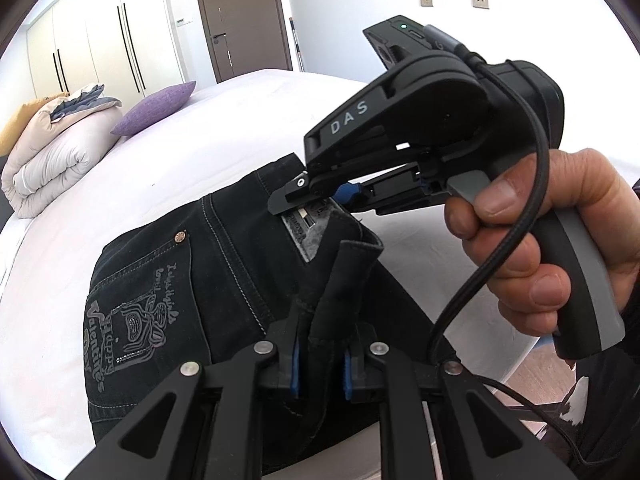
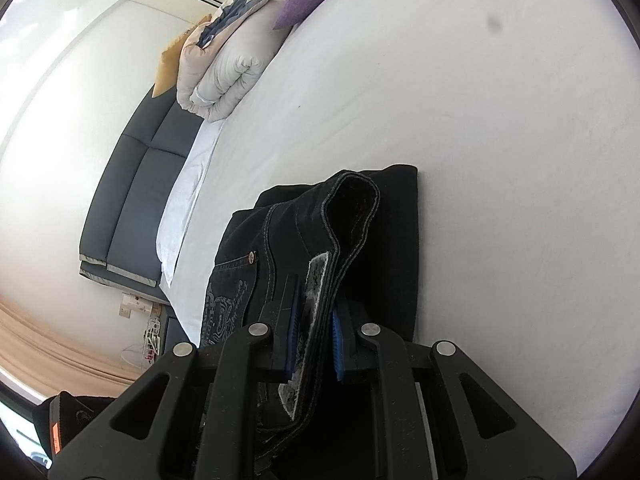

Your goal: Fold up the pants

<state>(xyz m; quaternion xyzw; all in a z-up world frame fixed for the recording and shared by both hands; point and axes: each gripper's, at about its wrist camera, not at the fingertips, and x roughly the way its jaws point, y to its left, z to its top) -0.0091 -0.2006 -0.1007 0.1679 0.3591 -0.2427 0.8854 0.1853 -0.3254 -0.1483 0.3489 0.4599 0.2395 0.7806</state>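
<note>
Left wrist view: the left gripper (image 1: 320, 364) pinches an edge of the black embroidered denim pants (image 1: 224, 264) lying on the white bed (image 1: 248, 120); a hand (image 1: 548, 248) holds the right gripper (image 1: 294, 198), clamped on the waistband.

Right wrist view: jaws grip the fleece-lined waistband over the bed.

Pants (image 1: 224, 264) lower part cut off by frame edge; waistband label unreadable.
</note>
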